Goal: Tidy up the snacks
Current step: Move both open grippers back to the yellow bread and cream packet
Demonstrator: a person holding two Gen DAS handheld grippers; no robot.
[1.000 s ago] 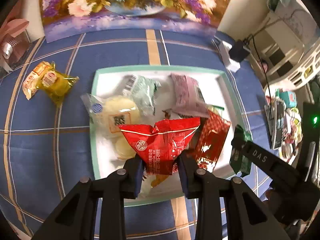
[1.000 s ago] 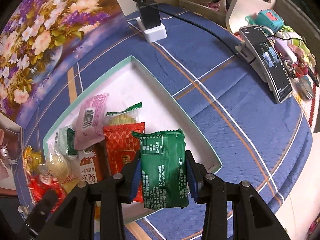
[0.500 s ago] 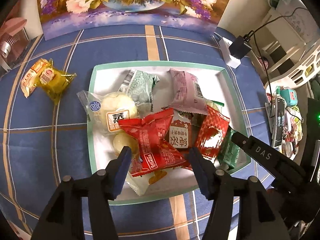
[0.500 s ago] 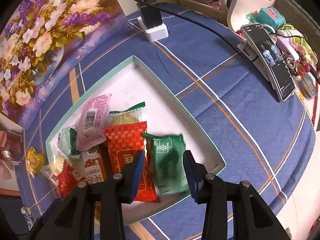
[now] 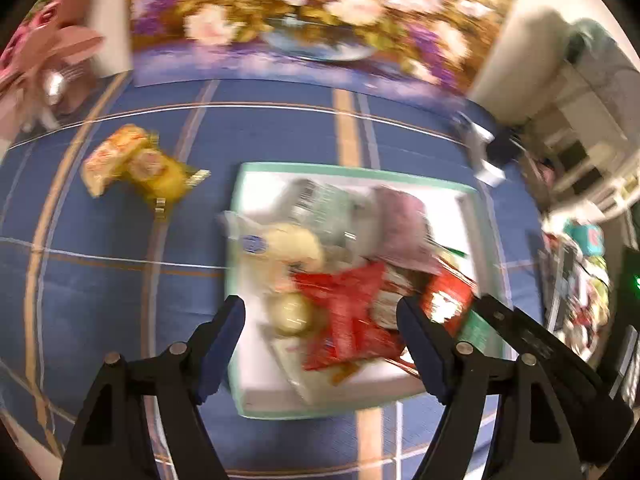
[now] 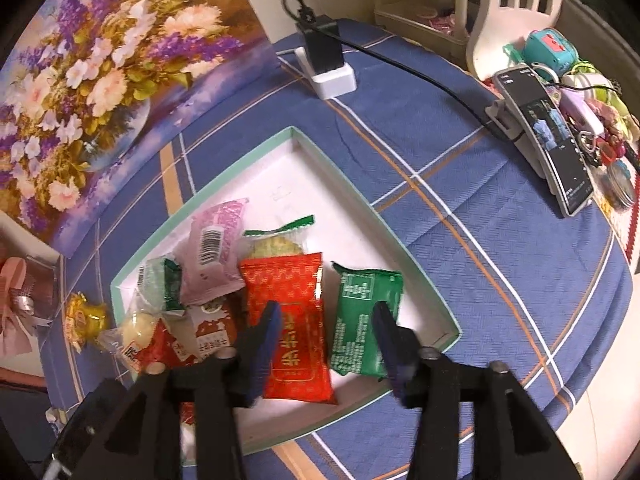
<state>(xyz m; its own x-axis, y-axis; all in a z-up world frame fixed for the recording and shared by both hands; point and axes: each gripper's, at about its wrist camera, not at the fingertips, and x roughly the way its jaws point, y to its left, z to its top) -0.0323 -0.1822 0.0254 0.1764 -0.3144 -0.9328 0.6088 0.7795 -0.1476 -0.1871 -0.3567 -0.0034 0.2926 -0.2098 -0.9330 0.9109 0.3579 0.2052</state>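
Black left gripper (image 5: 320, 320): pointed steeply down, fingers wide apart, just opening, holding nothing.
Right gripper (image 6: 326, 324): fingers parted, just opening.
Change: red packet (image 5: 352, 320) and green packet (image 6: 364, 316) released, now lying in the tray (image 6: 404, 256).
Table (image 6: 500, 240): blue checked cloth; floral painting (image 6: 100, 72) behind.

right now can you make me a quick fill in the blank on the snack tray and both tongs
1. The green packet lies inside the white ____ with the teal rim.
2. The yellow snacks lie outside it, on the blue ____.
3. The right tongs are open and hold ____.
4. The phone leans on a stand to the ____ of the tray.

Missing words: tray; tablecloth; nothing; right
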